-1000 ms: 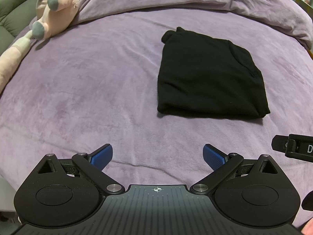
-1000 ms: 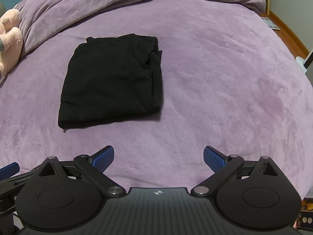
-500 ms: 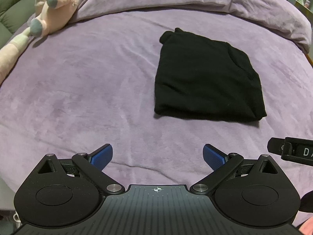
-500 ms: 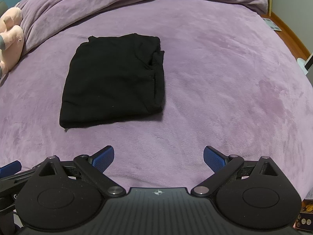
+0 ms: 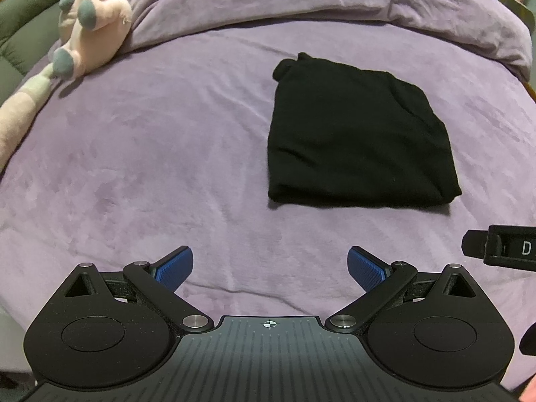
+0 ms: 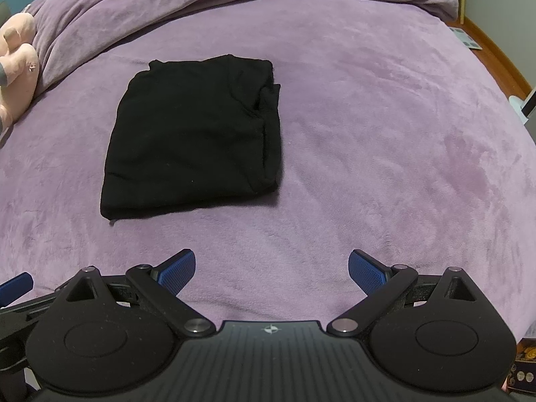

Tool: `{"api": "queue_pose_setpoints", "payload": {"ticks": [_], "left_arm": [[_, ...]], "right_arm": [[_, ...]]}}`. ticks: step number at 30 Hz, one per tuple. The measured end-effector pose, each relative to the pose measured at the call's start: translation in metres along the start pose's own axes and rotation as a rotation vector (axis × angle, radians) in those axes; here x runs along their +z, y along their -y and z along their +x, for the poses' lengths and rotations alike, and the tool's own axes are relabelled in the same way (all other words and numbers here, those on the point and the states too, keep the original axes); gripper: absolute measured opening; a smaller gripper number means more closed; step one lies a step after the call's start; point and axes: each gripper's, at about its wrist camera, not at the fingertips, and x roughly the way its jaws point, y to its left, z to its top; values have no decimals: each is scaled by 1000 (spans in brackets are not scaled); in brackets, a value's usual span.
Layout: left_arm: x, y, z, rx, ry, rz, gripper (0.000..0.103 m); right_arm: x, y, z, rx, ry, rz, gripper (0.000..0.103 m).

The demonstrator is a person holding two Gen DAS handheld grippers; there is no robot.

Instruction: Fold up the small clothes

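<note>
Folded black knit garment (image 5: 358, 134) ahead of my spread, empty left gripper (image 5: 270, 264) and right gripper (image 6: 272, 266)
I judge another grab could drag its loose right-side layers open

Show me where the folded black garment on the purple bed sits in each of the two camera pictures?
Left wrist view: the folded black fabric garment lies right of centre, on the purple plush bed cover.
Right wrist view: it lies left of centre, on the same cover.
Shared landmark: the pink stuffed toy with grey feet at the far left, by the left edge in the right view.
</note>
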Motion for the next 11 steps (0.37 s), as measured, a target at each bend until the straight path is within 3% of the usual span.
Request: {"api": "queue_pose_setpoints", "payload": {"ticks": [11], "left_arm": [[0, 5, -2, 32, 15, 34, 102]], "right_arm": [[-1, 2, 0, 3, 2, 6, 98]]}}
